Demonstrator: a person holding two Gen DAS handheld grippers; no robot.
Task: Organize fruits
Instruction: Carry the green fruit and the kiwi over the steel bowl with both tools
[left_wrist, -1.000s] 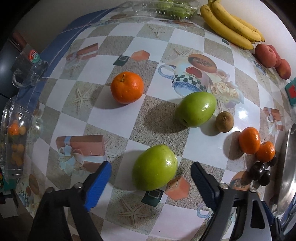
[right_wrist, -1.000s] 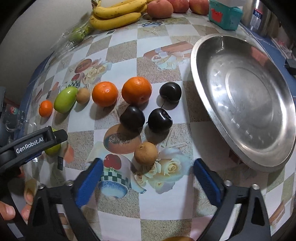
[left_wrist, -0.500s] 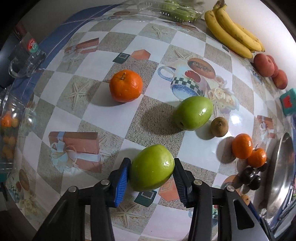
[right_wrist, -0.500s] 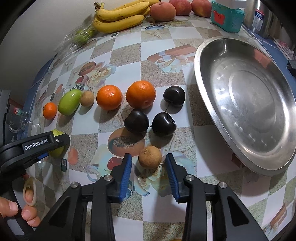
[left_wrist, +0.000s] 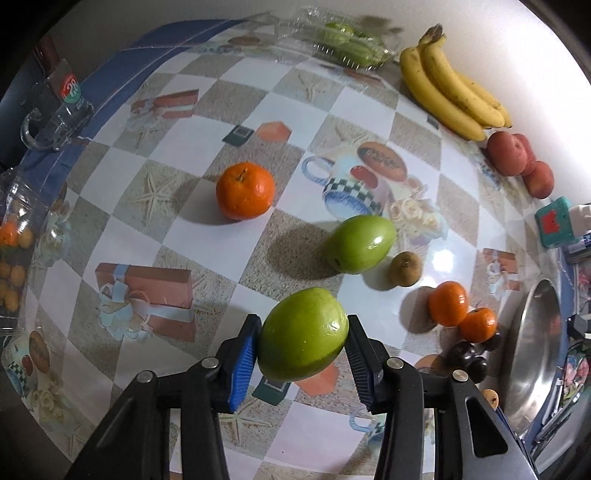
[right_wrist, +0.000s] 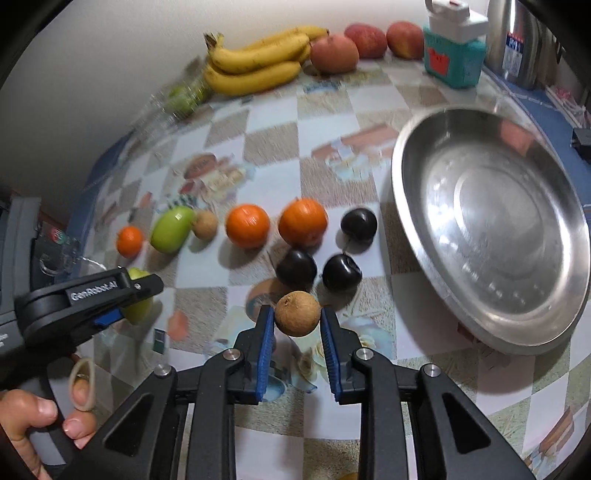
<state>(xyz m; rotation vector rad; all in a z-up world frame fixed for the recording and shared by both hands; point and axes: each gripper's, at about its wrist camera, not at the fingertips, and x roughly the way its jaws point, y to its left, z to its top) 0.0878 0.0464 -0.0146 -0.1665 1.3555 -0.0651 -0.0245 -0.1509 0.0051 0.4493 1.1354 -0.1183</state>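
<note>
Fruits on a patterned tablecloth, 2 of them gripped.
We see a green fruit (left_wrist: 303, 334) and a small brown fruit (right_wrist: 297, 313) clamped between blue pads; 3 dark plums (right_wrist: 341, 273) lie beside 2 oranges (right_wrist: 303, 222).

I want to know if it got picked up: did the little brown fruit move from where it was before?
Yes. The small brown fruit, clamped in the right gripper, has risen off the printed roses toward the dark plums.

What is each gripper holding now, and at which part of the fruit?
The left gripper clamps the green fruit across its sides; the right gripper clamps the small brown fruit likewise.
</note>
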